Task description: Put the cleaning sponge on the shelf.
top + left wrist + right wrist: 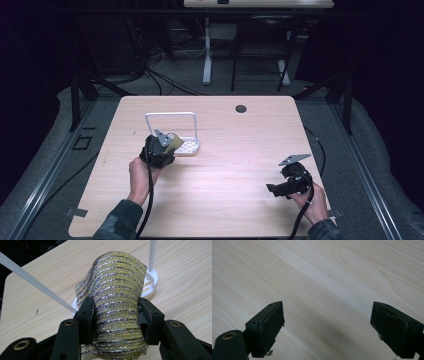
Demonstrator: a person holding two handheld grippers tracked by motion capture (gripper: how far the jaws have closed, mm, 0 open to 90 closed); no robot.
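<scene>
My left gripper (116, 315) is shut on a glittery gold-and-silver scrubbing sponge (115, 297), its jaws squeezing the sponge's sides. In the high view the left gripper (167, 142) holds the sponge (174, 141) just over the slotted base of a white wire rack (172, 116). The rack's thin white posts (32, 281) rise on both sides of the sponge in the left gripper view. My right gripper (272, 189) rests low over the table's right front, jaws wide open, with bare wood between the pads (267, 327).
The light wooden table (225, 165) has a small dark round hole (241, 108) near its far edge. Black cables trail from both grippers toward the person's forearms. Desk legs and cables stand on the floor beyond the table.
</scene>
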